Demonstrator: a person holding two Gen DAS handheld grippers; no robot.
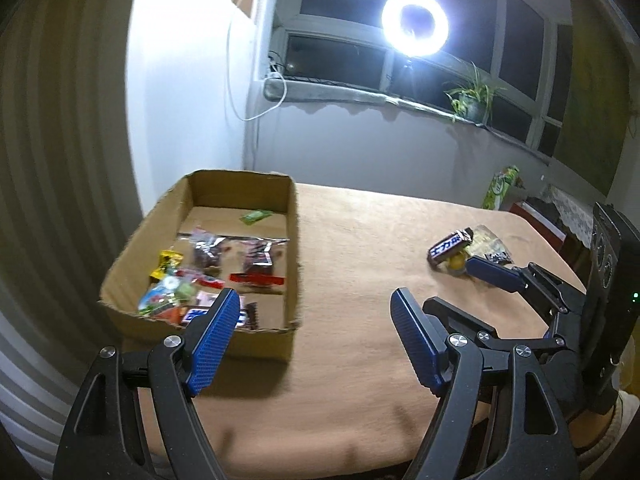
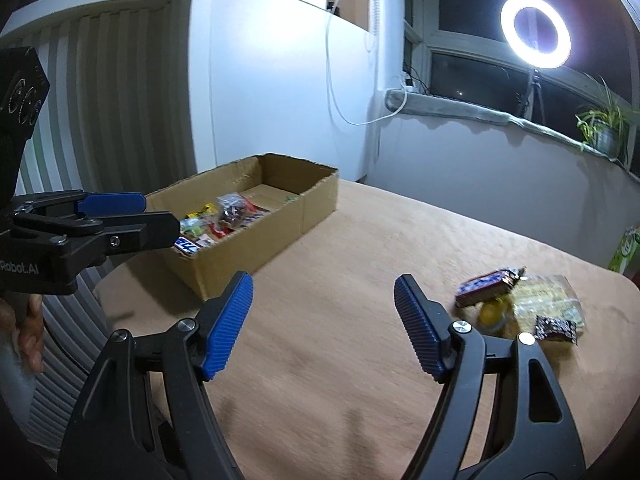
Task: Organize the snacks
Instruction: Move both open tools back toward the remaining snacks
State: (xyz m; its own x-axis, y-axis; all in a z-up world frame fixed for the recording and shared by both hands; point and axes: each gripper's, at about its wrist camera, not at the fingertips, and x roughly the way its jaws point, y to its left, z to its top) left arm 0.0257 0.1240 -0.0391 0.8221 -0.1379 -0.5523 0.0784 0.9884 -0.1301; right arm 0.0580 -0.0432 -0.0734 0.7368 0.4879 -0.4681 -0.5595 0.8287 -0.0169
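A: Start close in. How do the two tools stand?

B: The left tool (image 1: 314, 306) has its blue pads spread wide with nothing between them, over bare tan counter (image 1: 360, 248). The right tool (image 2: 323, 294) is spread too, its jaws apart and empty, also above the cloth-covered counter.

A: Can each be seen from the other side?

B: Yes. In the left wrist view the right tool shows at the right edge, one blue pad reaching toward the loose snacks. In the right wrist view the left tool shows at the left edge, just in front of the box's near corner, with part of a hand (image 2: 28, 320) below it.

A: Where are the snacks?

B: A small loose pile lies on the counter to the right: a dark chocolate bar (image 1: 450, 248), a yellowish clear packet (image 2: 548, 300) beside it, and a small dark wrapped sweet (image 2: 556, 328) at the packet's near edge. The rest sit in the open cardboard box (image 1: 294, 240) on the left: mixed bright wrappers crowded at its near end, a small green packet (image 1: 256, 216) alone toward the far end.

A: And beyond?

B: A green carton (image 1: 502, 188) at the counter's far right, then a windowsill with a potted plant (image 1: 470, 100) and a lit ring light (image 1: 415, 23).
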